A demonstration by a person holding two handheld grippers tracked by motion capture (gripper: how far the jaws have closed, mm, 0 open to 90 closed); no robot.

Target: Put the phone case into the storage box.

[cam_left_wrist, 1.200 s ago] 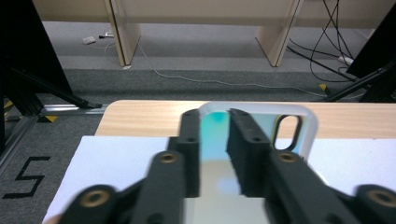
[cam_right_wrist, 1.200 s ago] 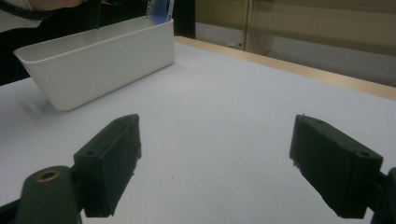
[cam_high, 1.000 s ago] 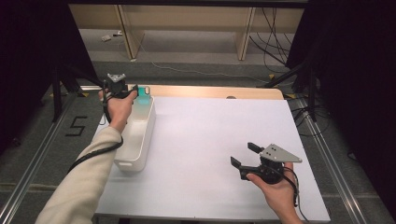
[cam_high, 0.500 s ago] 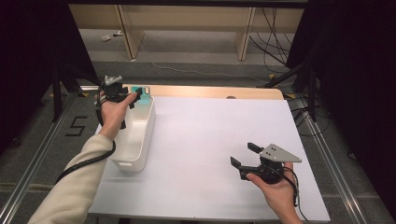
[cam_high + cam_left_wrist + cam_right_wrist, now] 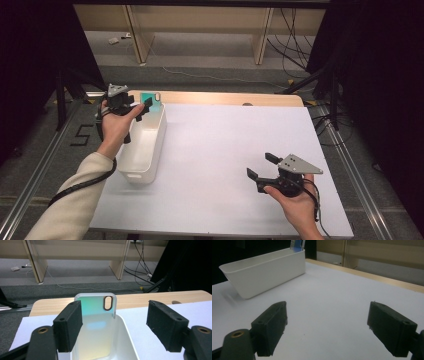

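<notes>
A teal, iridescent phone case leans upright against the far end wall inside a white bin. My left gripper hovers over the bin's far left corner, just short of the case. Its jaws have just been opening and now stand wide, with nothing pressed between them; the case stands free beyond the pads. My right gripper is held low over the white tabletop at the near right, open and empty. The bin lies far ahead of it, with the case's top edge showing.
The white table sheet spreads between the bin and the right hand. A wooden strip runs along the far edge. Metal rails flank the table, and cables lie on the floor behind.
The left gripper has let go of the phone case, opened its jaws and drawn back a little to the left and toward the person. The case stays leaning in the bin. The right gripper kept still.
</notes>
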